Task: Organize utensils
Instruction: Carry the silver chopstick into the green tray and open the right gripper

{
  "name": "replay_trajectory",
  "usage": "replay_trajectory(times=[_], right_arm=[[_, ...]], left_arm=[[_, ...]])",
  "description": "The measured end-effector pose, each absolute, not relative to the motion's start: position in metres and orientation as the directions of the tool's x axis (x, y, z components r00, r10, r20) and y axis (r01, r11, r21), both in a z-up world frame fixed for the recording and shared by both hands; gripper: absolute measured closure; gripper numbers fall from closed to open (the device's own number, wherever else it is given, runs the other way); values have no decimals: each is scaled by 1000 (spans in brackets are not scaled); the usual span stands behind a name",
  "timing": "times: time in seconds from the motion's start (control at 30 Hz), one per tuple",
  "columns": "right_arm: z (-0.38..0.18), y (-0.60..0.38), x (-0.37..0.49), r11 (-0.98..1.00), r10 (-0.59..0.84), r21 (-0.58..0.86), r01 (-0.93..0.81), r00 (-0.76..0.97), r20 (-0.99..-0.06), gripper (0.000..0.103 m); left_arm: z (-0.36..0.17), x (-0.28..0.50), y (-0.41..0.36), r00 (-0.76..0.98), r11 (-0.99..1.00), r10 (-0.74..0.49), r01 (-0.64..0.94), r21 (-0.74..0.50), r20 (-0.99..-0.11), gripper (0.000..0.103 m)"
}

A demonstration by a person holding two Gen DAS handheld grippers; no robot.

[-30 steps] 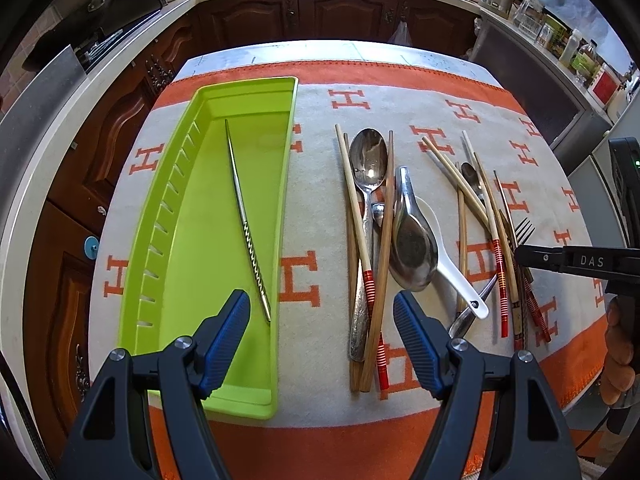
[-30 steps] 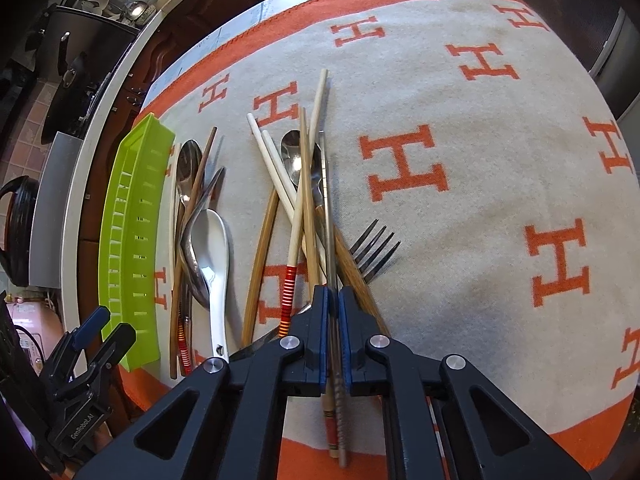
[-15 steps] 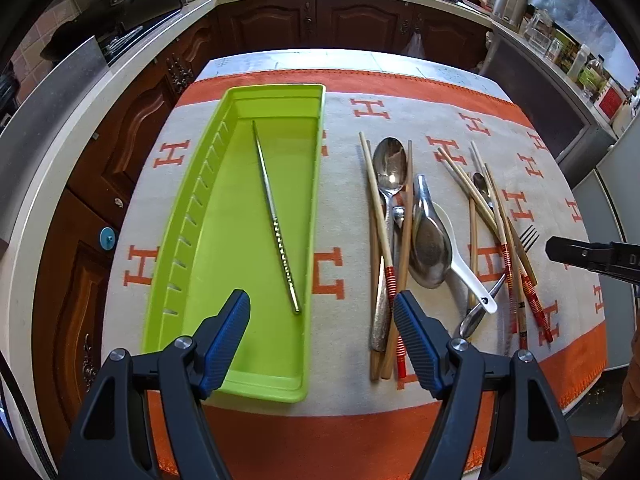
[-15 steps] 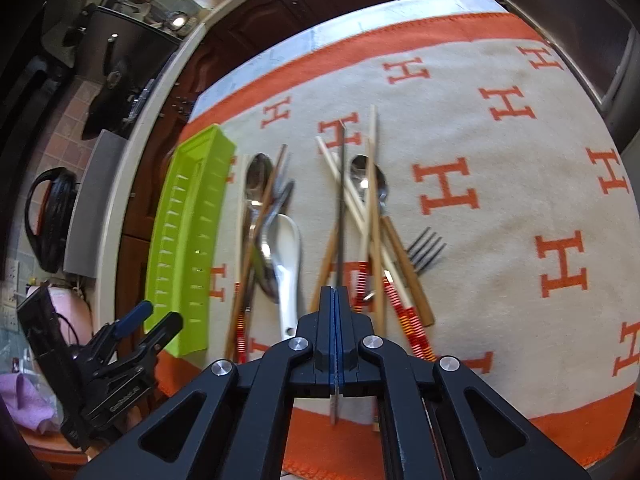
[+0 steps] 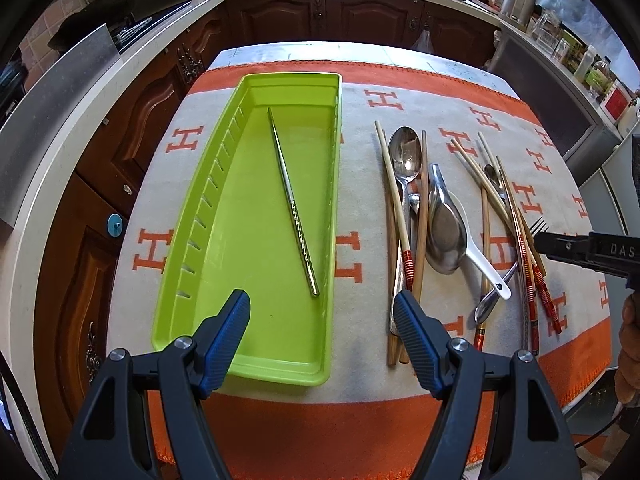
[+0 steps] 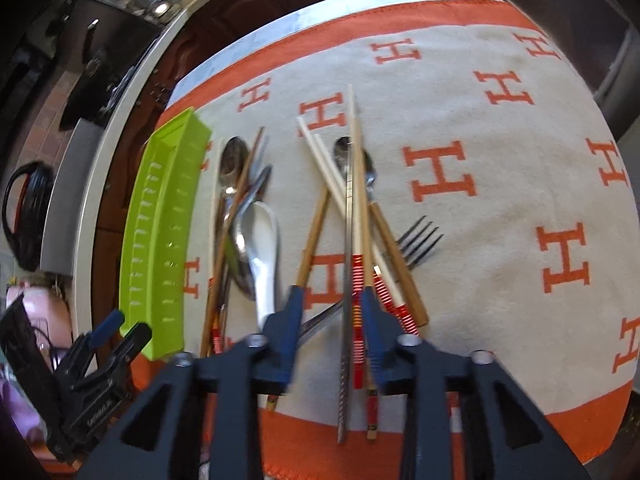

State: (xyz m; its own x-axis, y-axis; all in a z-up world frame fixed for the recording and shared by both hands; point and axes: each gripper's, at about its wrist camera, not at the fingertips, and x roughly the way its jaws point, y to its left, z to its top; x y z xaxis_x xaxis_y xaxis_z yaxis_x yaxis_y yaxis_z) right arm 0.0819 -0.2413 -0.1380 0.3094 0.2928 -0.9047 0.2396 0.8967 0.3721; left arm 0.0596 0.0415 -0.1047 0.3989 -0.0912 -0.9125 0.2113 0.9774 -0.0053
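Note:
A lime green tray (image 5: 208, 248) lies on the left of the table with one metal chopstick (image 5: 292, 204) in it. My left gripper (image 5: 322, 320) is open and empty above the tray's near end. Right of the tray lie wooden chopsticks (image 5: 400, 216), a metal spoon (image 5: 406, 152), a white soup spoon (image 5: 476, 252) and a fork (image 6: 420, 236). My right gripper (image 6: 332, 304) is open just above a second metal chopstick (image 6: 347, 280) and red-banded chopsticks (image 6: 360, 272), which lie between its fingers on the cloth. The tray also shows in the right wrist view (image 6: 160, 240).
The table wears a beige cloth with orange H marks and an orange border (image 5: 360, 432). Dark wooden cabinets (image 5: 132, 148) and a countertop with appliances surround the table. The table's front edge is close under both grippers.
My right gripper was shut on the metal chopstick and has opened; the chopstick now lies on the cloth between its fingers. My left gripper has drawn back and up, still open.

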Motion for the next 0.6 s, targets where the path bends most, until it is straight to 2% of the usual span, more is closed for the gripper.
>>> replay_trajectory(times=[0.13,0.2,0.4,0.6], right_arm=[[-144,-244,85,900,289,363,240,293,-911,69],[-146,-242,86,899,306,375,228,285,-908,75],[-154,-229,93,901,320,374,218,246,-915,84],[-161,-222,101,919,273,325,222,233,-933,85]], left_arm=[[-106,60,40,397,976,-91,216,-3,-913,31],[-106,61,39,395,976,-92,216,-5,-914,31],[-106,61,38,394,976,-92,218,-5,-915,31],[-107,62,38,392,977,-94,215,-8,-915,31]])
